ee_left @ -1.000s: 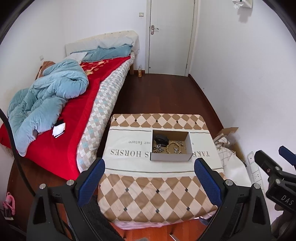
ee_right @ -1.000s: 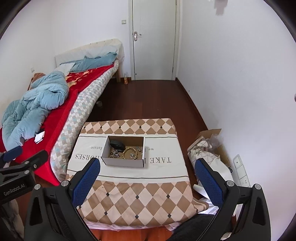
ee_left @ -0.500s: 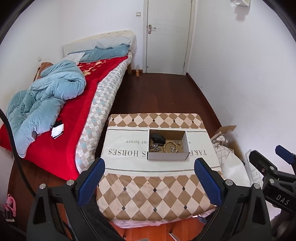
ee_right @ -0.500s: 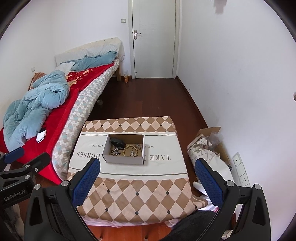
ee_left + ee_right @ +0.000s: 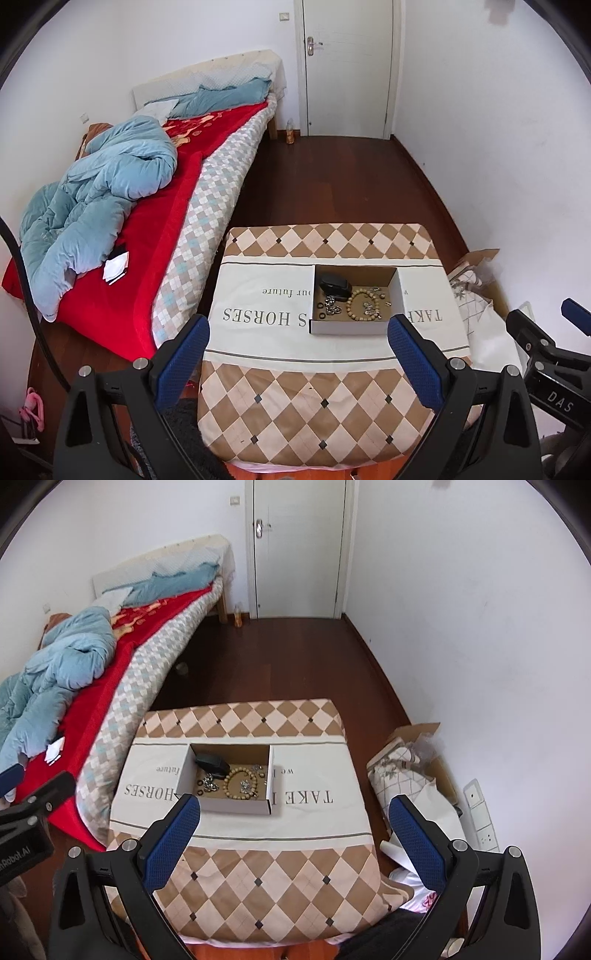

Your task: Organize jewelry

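Observation:
A shallow white cardboard box sits on a small table covered by a checked cloth. It holds a wooden bead bracelet, a black pouch, silver chains and small dark rings. My left gripper is open and empty, high above the table's near side. My right gripper is open and empty, likewise high and short of the box.
A bed with a red blanket and blue duvet runs along the left. A white door is at the far end. Bags and a cardboard box lie by the right wall. Dark wood floor lies between.
Both grippers have drifted a little, so the table and box shifted slightly in both views. Both grippers stay open and empty.

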`<state>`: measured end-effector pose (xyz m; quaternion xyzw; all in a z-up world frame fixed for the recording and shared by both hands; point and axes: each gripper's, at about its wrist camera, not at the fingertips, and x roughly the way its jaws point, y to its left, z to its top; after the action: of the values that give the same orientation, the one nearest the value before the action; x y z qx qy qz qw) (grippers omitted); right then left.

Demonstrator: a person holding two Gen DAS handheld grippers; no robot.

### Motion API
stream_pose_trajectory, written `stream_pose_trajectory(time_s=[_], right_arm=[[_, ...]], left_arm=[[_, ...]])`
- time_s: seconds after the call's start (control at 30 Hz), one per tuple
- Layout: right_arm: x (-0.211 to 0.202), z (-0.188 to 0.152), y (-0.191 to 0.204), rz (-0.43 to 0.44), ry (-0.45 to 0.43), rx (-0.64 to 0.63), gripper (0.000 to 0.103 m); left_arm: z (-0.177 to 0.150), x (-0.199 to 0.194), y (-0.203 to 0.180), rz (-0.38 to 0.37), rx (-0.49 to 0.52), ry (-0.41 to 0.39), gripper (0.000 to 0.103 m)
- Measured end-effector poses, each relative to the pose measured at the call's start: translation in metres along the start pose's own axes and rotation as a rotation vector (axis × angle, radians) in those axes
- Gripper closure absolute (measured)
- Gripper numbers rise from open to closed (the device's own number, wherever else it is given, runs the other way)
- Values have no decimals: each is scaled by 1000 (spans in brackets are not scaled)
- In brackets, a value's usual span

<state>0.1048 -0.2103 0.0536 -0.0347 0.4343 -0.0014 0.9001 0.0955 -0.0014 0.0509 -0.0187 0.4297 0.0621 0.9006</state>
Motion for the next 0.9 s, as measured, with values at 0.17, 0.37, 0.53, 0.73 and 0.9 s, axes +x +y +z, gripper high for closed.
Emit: stream_pose_trajectory(time_s=[0.17, 0.37, 0.53, 0.73, 0.9], right_arm=[[20, 4, 2, 8, 33, -14, 0], [29, 11, 2, 7, 45, -30, 0], [32, 13, 3, 7, 50, -35, 0], [33, 14, 7, 14, 48, -45, 0], [32, 15, 9, 21, 42, -49, 0]], left_arm=[[4, 17, 0, 18, -3, 15, 4], [7, 27, 2, 20, -8, 33, 4], [8, 29, 1, 19, -7, 35, 4], [8, 29, 3, 17, -9, 34, 4], [9, 28, 4, 19, -10, 30, 4]])
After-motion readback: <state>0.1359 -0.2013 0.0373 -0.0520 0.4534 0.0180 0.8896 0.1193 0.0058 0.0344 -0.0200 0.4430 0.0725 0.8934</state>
